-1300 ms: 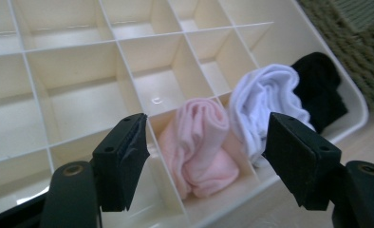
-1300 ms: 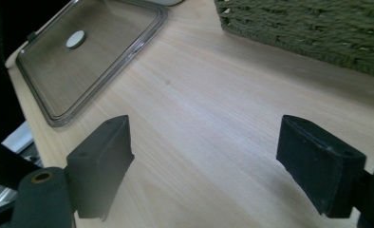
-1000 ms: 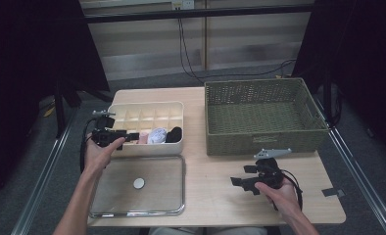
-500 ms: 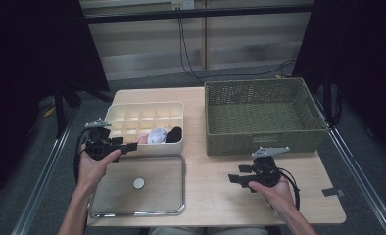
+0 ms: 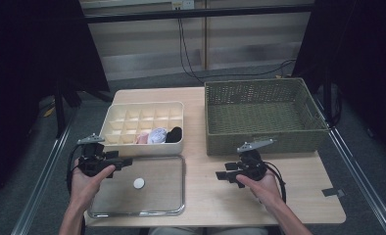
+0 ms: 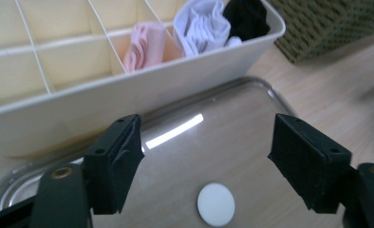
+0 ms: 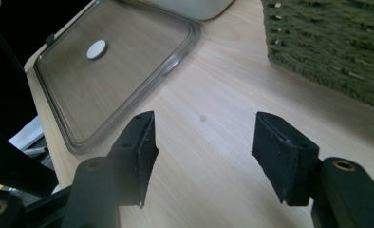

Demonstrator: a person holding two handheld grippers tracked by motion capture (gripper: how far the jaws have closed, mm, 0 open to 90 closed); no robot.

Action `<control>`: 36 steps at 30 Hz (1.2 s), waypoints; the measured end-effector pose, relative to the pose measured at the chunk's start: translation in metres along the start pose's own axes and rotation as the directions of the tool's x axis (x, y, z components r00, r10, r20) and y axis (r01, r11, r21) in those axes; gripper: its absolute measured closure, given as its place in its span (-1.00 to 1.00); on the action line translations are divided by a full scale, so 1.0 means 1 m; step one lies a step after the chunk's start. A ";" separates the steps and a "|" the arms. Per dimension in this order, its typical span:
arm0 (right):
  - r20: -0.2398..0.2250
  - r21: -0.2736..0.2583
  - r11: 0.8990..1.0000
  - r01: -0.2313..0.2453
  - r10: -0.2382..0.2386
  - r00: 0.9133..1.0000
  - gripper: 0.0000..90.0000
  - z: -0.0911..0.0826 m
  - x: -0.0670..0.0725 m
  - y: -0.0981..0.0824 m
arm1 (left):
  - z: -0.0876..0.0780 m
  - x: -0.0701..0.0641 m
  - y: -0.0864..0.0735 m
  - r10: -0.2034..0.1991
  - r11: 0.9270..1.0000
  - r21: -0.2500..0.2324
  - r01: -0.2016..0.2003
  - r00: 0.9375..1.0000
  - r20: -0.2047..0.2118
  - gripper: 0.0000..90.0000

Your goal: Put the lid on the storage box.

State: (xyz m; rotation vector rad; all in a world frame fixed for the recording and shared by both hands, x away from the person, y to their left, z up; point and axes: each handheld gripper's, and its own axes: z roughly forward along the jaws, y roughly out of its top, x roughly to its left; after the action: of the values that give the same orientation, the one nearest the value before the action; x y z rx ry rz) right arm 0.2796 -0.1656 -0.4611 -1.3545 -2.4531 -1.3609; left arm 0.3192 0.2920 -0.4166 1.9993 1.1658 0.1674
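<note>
A cream divided box (image 5: pixel 143 128) holds a pink roll (image 6: pixel 144 45), a white roll (image 6: pixel 199 26) and a black roll (image 6: pixel 244 16) in its front-right cells. In front of it lies a clear lid (image 5: pixel 147 196) with a white knob (image 5: pixel 139 183). My left gripper (image 5: pixel 126 161) hovers over the lid's left edge, pointing right. Its jaws have just been opening and are open (image 6: pixel 206 161) with nothing between them. My right gripper (image 5: pixel 224 175) hangs over bare table right of the lid, pointing left. Its jaws have just been closing but stay open (image 7: pixel 204 152) and empty.
A green wicker basket (image 5: pixel 264 142) stands at the back right of the wooden table (image 5: pixel 210 205), just beyond the right gripper. A strip of dark tape (image 5: pixel 332 191) lies near the right edge. Cables trail from both grippers.
The left hand has drawn back from the box's front toward the near left, over the lid's edge. The right hand has shifted a little left and forward, and its jaws stand narrower.
</note>
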 end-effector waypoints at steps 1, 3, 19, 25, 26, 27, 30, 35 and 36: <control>-0.004 -0.004 1.000 0.000 0.000 1.000 -0.11 0.001 0.001 0.002 | 0.000 0.000 -0.002 0.005 1.000 0.010 -0.005 1.000 -0.021 -0.39; -0.007 -0.008 1.000 0.003 -0.003 1.000 -0.11 0.003 0.003 0.005 | -0.002 0.000 -0.005 -0.017 1.000 -0.002 0.017 1.000 -0.002 -0.39; -0.040 0.021 0.999 -0.029 0.030 0.999 -0.05 0.040 0.007 0.033 | -0.008 0.004 -0.028 -0.034 0.999 0.030 0.034 0.999 -0.003 -0.28; -0.057 0.033 0.998 -0.057 0.059 0.997 -0.02 0.057 0.010 0.041 | -0.020 0.024 -0.037 -0.088 0.996 0.020 0.088 0.996 0.002 -0.26; -0.060 0.034 0.998 -0.062 0.064 0.996 0.00 0.060 0.011 0.042 | -0.021 0.026 -0.038 -0.088 0.996 0.024 0.088 0.996 -0.008 -0.24; -0.060 0.037 0.997 -0.062 0.065 0.996 0.01 0.063 0.012 0.044 | -0.022 0.029 -0.040 -0.092 0.995 0.023 0.092 0.996 -0.015 -0.23; -0.074 0.043 0.997 -0.067 0.070 0.995 0.02 0.070 0.015 0.048 | -0.025 0.037 -0.044 -0.119 0.993 0.021 0.120 0.993 -0.019 -0.18; -0.080 0.068 0.994 -0.083 0.088 0.993 0.03 0.083 0.018 0.049 | -0.030 0.051 -0.049 -0.167 0.986 0.010 0.167 0.985 -0.038 -0.18; -0.087 0.067 0.994 -0.088 0.093 0.992 0.03 0.085 0.018 0.049 | -0.030 0.054 -0.051 -0.171 0.985 0.019 0.173 0.984 -0.052 -0.16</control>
State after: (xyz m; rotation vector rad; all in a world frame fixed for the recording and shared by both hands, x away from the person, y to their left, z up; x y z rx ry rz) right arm 0.3328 -0.0818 -0.4734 -1.3422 -2.3266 -1.2834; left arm 0.3012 0.3639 -0.4453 1.9127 1.3718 0.1172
